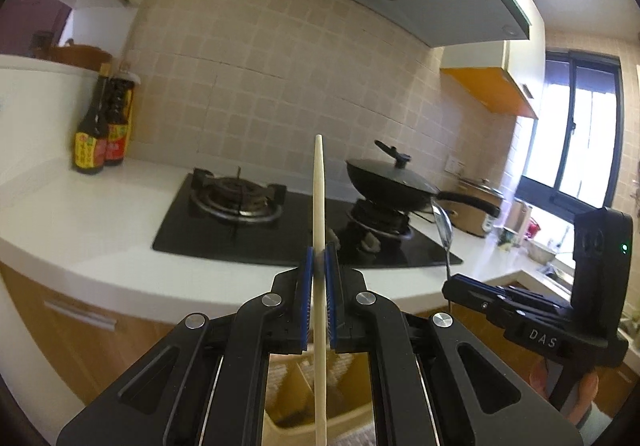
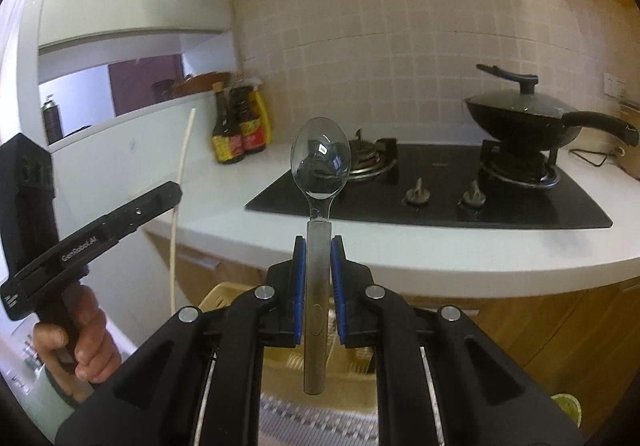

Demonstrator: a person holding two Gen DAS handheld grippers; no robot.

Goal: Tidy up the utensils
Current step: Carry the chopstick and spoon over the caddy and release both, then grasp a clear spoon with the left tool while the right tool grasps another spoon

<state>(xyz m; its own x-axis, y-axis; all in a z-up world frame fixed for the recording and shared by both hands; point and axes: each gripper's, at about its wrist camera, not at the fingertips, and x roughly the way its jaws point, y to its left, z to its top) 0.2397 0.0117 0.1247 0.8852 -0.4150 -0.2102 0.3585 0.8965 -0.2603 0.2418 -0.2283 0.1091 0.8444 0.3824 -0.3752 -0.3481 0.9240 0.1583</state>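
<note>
Kitchen tabletop (image 1: 100, 230) ahead, we clamp a chopstick (image 1: 319, 230) in the left gripper (image 1: 319, 266) and a spoon (image 2: 319, 230) in the right gripper (image 2: 319, 266), neither yet stowed in the basket (image 2: 224, 296) below.

The hob (image 2: 432, 189) sat in the counter (image 2: 224, 197), with the lidded wok (image 2: 520, 121) on its right burner. Sauce bottles (image 2: 240, 125) stood left of it against the wall.

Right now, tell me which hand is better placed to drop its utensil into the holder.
Neither clearly. The left gripper clamps a chopstick above the beige holder; the right gripper holds a spoon above it too.
</note>
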